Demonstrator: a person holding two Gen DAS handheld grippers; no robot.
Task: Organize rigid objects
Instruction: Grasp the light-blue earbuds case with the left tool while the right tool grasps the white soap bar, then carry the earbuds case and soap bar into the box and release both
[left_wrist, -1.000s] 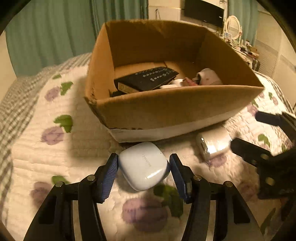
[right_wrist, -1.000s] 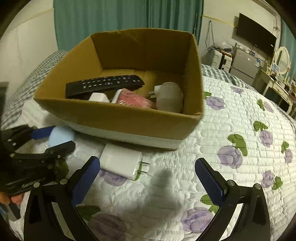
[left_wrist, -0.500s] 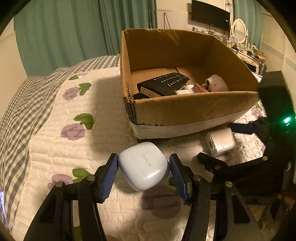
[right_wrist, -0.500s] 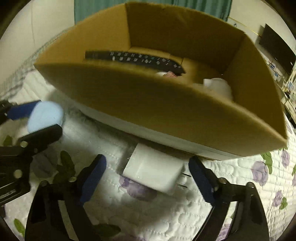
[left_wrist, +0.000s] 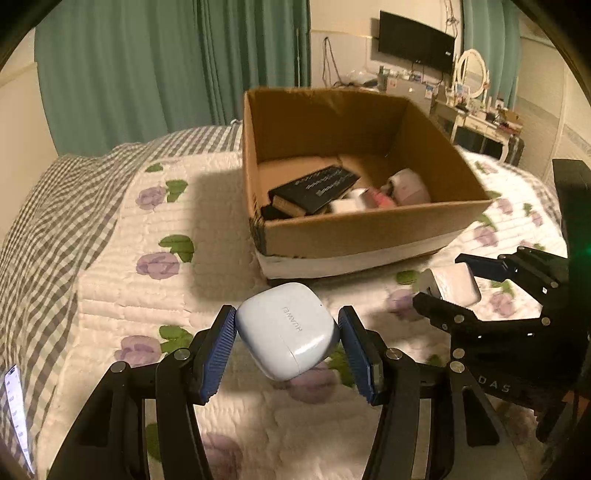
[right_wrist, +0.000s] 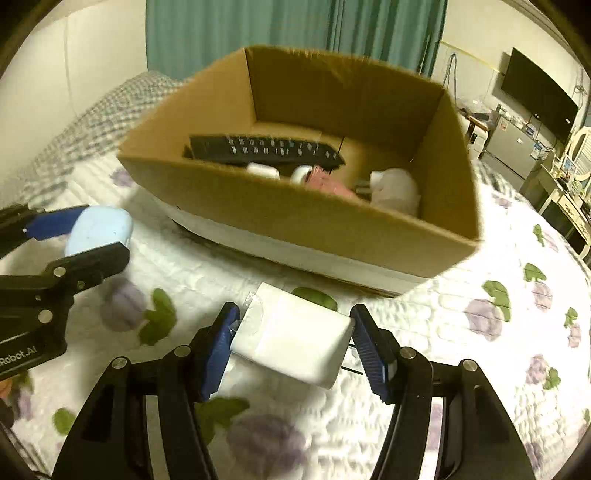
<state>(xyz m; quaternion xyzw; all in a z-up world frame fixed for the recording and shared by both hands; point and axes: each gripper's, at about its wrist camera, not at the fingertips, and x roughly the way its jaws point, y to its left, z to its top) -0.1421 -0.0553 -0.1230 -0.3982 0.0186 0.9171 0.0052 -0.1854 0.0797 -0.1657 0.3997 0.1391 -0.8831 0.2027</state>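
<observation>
Left gripper (left_wrist: 288, 345): clamped on the pale-blue earbud case (left_wrist: 286, 328), now lifted off the quilt (left_wrist: 122, 280).
Right gripper (right_wrist: 291, 341): open a second ago, now closed on the white charger (right_wrist: 291, 334), so both items are ready for boxing.
Cardboard box (right_wrist: 258, 199): just beyond, holding a remote (right_wrist: 266, 149).
Charger: glossy, rectangular, tilted.
</observation>
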